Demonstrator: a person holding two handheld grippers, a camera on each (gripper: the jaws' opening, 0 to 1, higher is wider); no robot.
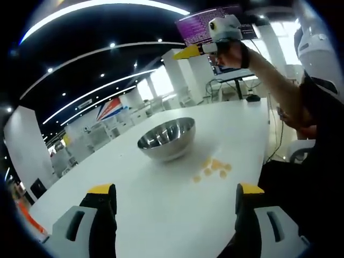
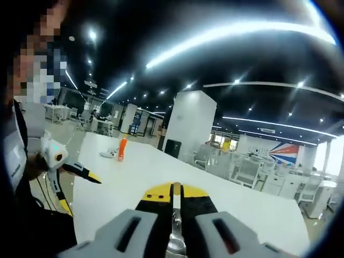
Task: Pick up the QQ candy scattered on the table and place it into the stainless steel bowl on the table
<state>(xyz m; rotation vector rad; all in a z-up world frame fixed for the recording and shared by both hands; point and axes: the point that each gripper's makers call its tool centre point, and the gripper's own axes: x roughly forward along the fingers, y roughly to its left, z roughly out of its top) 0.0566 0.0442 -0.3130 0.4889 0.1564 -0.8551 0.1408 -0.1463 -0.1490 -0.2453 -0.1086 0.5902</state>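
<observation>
A stainless steel bowl (image 1: 166, 138) stands on the white table (image 1: 161, 199), and it looks empty. Several small yellow QQ candies (image 1: 213, 167) lie scattered just to its right. My left gripper (image 1: 174, 189) is open wide, low over the table on the near side of the bowl and candies, with nothing between its jaws. A hand holds my right gripper (image 1: 186, 52) high above the table, its yellow tips together. In the right gripper view, the right gripper (image 2: 176, 189) is shut with nothing visible in it, and the left gripper (image 2: 80, 191) shows open at the left.
A person (image 1: 317, 123) stands at the table's right edge, one arm raised. An orange bottle (image 2: 122, 149) and a small white object (image 2: 110, 153) sit at the table's far end. Desks, chairs and white pillars fill the hall behind.
</observation>
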